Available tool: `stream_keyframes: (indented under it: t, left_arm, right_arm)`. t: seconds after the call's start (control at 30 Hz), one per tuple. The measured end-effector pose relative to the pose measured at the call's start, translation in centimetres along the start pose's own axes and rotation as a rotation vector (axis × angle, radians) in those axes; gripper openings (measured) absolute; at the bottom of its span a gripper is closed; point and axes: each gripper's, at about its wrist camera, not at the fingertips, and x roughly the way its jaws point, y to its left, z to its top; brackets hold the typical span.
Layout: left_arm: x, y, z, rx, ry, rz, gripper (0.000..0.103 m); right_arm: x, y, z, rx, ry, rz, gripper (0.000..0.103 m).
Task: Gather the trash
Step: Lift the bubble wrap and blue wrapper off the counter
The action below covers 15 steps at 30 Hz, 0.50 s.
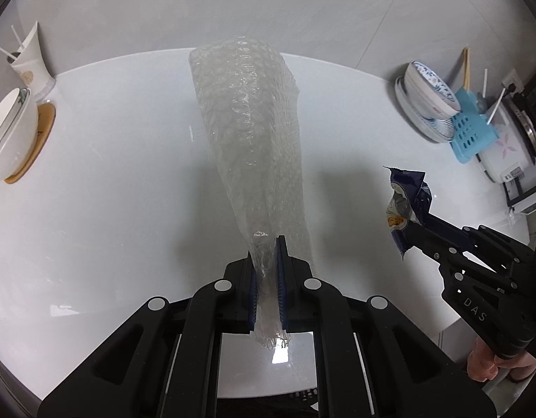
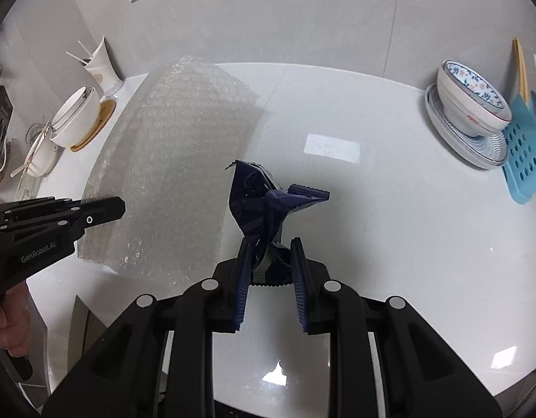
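At the upper left of the left wrist view a tall white cup (image 1: 28, 66) holds a few white sticks; below it stacked white bowls (image 1: 10, 132) sit on a round wooden coaster (image 1: 41, 136), their insides not visible; at the upper right a patterned bowl (image 1: 430, 87) leans tilted on a stack of plates (image 1: 419, 118), just beside a light blue perforated rack (image 1: 468, 129) that holds wooden chopsticks and white sticks; all of this stands on the white countertop (image 1: 111, 191).

The left gripper (image 1: 266, 271) sits at the bottom centre of its own view, its jaws narrow and clamped on the lower end of a sheet of bubble wrap (image 1: 249, 132); the sheet runs from between the blue pads up toward the middle of the frame, off the counter; a short end pokes out below the pads.

The right gripper (image 2: 269, 264) sits at the bottom centre of the right wrist view, its jaws drawn in on a crumpled dark blue wrapper (image 2: 264, 205); the wrapper's lower part is pinched between the blue pads and the rest sticks up above them, clear of the counter; in that view the bubble wrap fills the left middle, near the wrapper but apart from it.
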Motion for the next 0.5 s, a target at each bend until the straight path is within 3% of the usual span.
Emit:
stream_keyframes:
  t: [0.5]
  left_arm:
    - [-6.1, -2.7, -5.6, 0.004, -0.056, -0.057, 0.008]
  right_arm:
    - [-4.9, 0.5, -4.3, 0.026, -0.046, 0.025, 0.02]
